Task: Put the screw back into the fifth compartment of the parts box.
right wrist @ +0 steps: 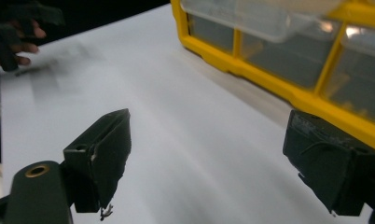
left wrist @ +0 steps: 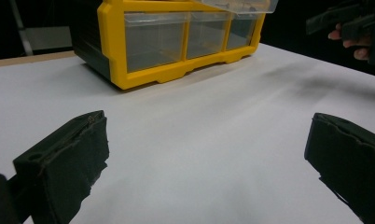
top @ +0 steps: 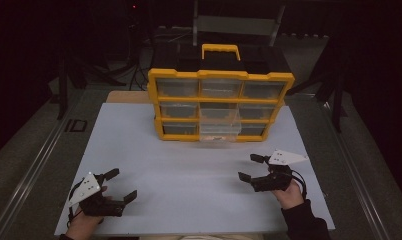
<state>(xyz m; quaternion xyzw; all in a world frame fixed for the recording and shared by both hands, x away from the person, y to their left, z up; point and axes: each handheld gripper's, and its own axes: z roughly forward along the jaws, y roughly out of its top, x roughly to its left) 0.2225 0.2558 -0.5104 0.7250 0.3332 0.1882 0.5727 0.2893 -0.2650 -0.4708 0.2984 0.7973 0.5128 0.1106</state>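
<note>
A yellow organizer [top: 220, 104] with clear drawers stands upright at the back middle of the white table [top: 179, 170]. Its middle drawer [top: 219, 126] on the lower rows is pulled out toward me. The organizer [left wrist: 176, 42] fills the top of the left gripper view, and its yellow frame [right wrist: 288, 88] crosses the upper right of the right gripper view. My left gripper [top: 124, 185] rests open near the front left corner, holding nothing. My right gripper [top: 249, 167] is open at the front right, pointing left, also holding nothing.
A yellow carry handle [top: 220, 49] tops the organizer. Dark stands and cables lie behind the table. Wide bare tabletop lies between the grippers and the organizer. The other hand shows far off in each gripper view [left wrist: 353, 32] [right wrist: 13, 32].
</note>
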